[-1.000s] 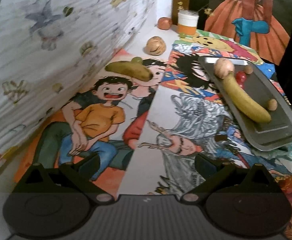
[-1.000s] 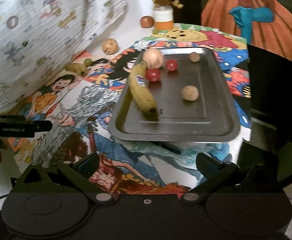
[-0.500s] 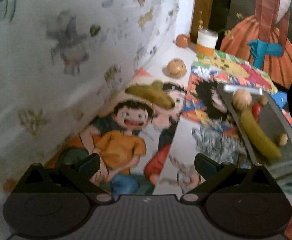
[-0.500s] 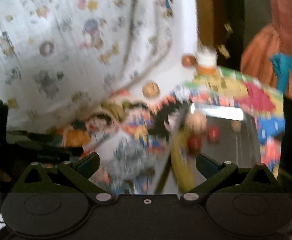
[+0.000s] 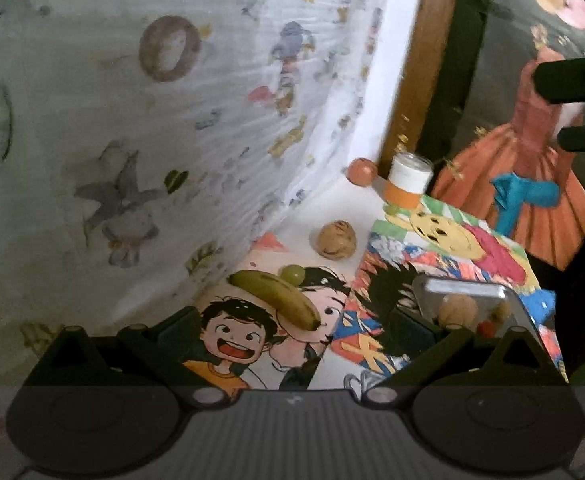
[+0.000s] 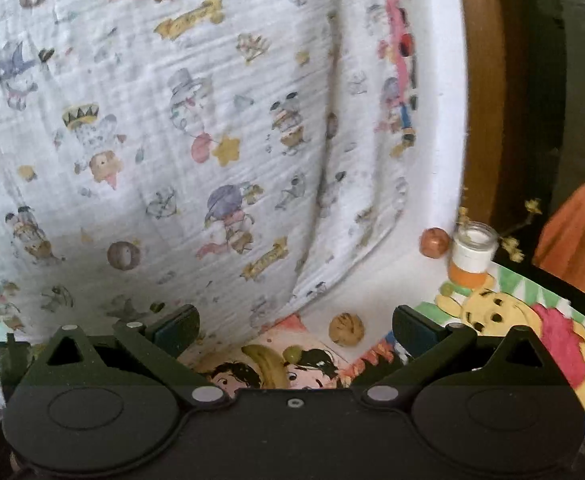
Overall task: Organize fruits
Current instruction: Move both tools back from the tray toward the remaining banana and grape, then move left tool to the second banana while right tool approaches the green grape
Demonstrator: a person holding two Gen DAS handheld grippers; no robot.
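On cartoon-print table cover (image 5: 228, 354), near patterned cloth backdrop (image 5: 172, 120): loose banana (image 5: 276, 300), lying flat, diagonal, w/ green grape (image 5: 292, 273) touching its far end. Brown round fruit (image 5: 337, 239) sits beyond on white surface, reddish round fruit (image 5: 362, 172) further back beside jar w/ orange band (image 5: 408, 184). Metal tray (image 5: 520, 312) at right, partly hidden by finger; holds a tan round fruit (image 5: 458, 311) + sth red, too blurred to name.

Left gripper (image 5: 292, 328): tongs apart, empty, banana tip just ahead between them. Right gripper (image 6: 294, 328): tongs apart, empty, raised, aimed at backdrop; banana (image 6: 268, 366) and grape (image 6: 292, 353) low in view.

Handling (judgement): banana light, soft, bruises easy, skin fairly grippy; curved so may pivot if taken at tip. Best hold approx mid-body, across the narrow width, gentle squeeze. Grape tiny, smooth, rolls, may get nudged when banana lifts. Round fruits look firm but prob roll.

Text/brands: none legible. Table cover shows bear cartoon, no readable writing; jar label blank at this res.
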